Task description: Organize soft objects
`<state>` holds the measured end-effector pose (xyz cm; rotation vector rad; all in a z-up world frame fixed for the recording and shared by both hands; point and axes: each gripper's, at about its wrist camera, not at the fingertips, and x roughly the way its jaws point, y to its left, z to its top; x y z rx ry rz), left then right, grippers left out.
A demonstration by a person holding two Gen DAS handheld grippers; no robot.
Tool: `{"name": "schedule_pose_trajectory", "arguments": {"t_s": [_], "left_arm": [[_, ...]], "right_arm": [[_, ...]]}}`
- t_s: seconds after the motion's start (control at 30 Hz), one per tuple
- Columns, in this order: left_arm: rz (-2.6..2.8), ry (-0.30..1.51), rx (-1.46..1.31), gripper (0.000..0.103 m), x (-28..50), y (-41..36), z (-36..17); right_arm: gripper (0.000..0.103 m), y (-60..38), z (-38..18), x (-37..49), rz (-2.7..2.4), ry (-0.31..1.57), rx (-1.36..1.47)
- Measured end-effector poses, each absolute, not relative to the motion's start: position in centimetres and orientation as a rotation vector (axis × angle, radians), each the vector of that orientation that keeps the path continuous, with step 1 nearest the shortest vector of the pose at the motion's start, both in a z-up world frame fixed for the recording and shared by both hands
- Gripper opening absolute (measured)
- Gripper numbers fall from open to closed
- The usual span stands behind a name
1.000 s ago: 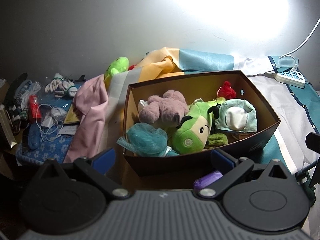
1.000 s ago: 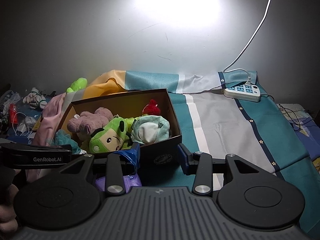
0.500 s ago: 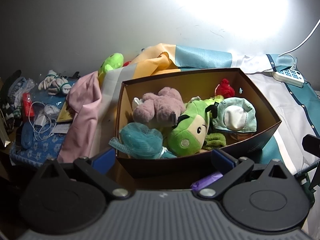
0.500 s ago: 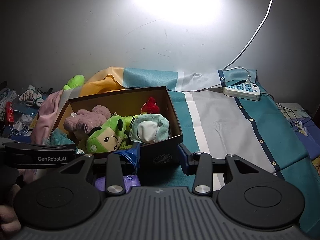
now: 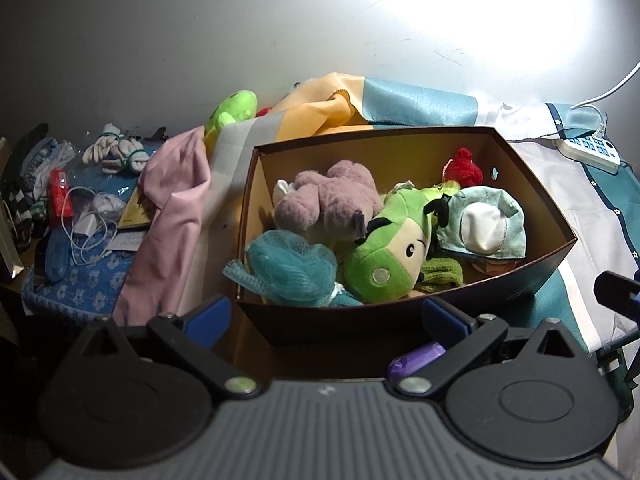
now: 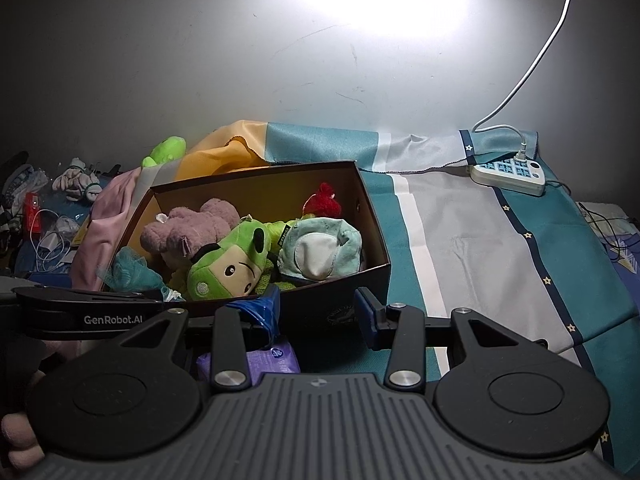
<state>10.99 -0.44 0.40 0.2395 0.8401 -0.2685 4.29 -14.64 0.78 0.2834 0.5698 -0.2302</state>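
A dark cardboard box holds soft toys: a mauve plush, a green plush, a teal mesh pouf, a red plush and a pale teal cap. My left gripper is open and empty, just in front of the box's near wall. My right gripper is open and empty at the box's near right corner. A purple packet lies below both grippers.
Another green plush lies behind a pink cloth left of the box. Gloves, cables and clutter fill the far left. A striped teal blanket spreads to the right with a white power strip.
Both grippers have shifted slightly; the box sits a little lower and further left in the left view. Both jaws stay open and empty.
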Motion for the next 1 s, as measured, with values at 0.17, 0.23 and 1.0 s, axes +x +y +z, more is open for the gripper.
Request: {"name": "schedule_pose_trajectory", "arguments": {"t_s": [0.17, 0.23, 1.0], "left_arm": [[-0.272, 0.84, 0.245, 0.102, 10.97, -0.63, 0.43], [-0.271, 0.84, 0.245, 0.102, 10.98, -0.65, 0.43], [-0.266, 0.841, 0.246, 0.102, 10.67, -0.86, 0.3]], "right_arm": [[0.025, -14.92, 0.64, 4.37, -0.231, 0.574, 0.291], [0.025, -14.96, 0.64, 4.39, -0.23, 0.575, 0.292], [0.025, -15.2, 0.14, 4.5, -0.226, 0.59, 0.303]]}}
